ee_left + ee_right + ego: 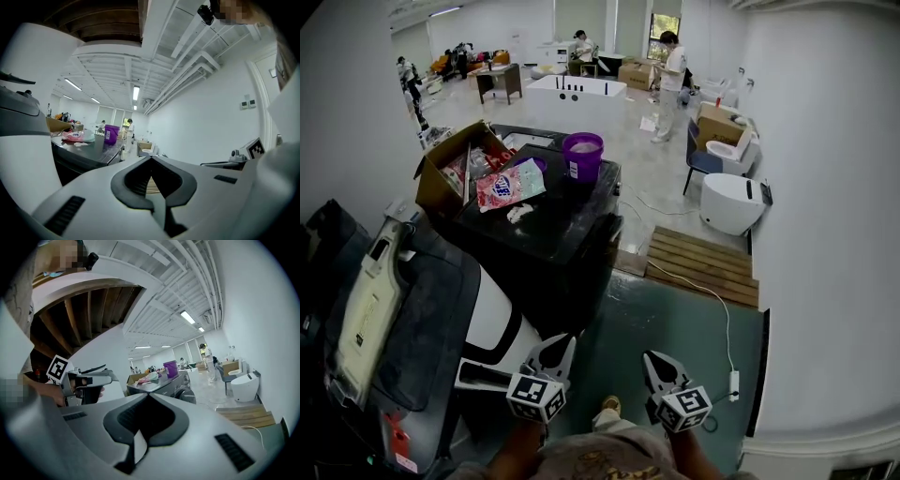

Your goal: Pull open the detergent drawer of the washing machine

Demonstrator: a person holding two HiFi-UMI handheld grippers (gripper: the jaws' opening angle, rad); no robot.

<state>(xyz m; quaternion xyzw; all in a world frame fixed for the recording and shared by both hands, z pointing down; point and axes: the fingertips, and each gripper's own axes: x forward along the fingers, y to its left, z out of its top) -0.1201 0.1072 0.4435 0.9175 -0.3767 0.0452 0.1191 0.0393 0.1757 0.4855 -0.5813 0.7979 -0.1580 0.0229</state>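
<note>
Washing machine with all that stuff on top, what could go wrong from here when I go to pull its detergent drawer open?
The left hand-held gripper and right hand-held gripper are both shut, apart from the washing machine; shut jaws would probably slip off the drawer front. The purple bucket stands near the top's edge; a hard tug might tip it. The white cable on the floor could catch a foot.

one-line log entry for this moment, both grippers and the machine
left gripper: jaws shut, empty | right gripper: jaws shut, empty | washing machine: ahead, untouched
</note>
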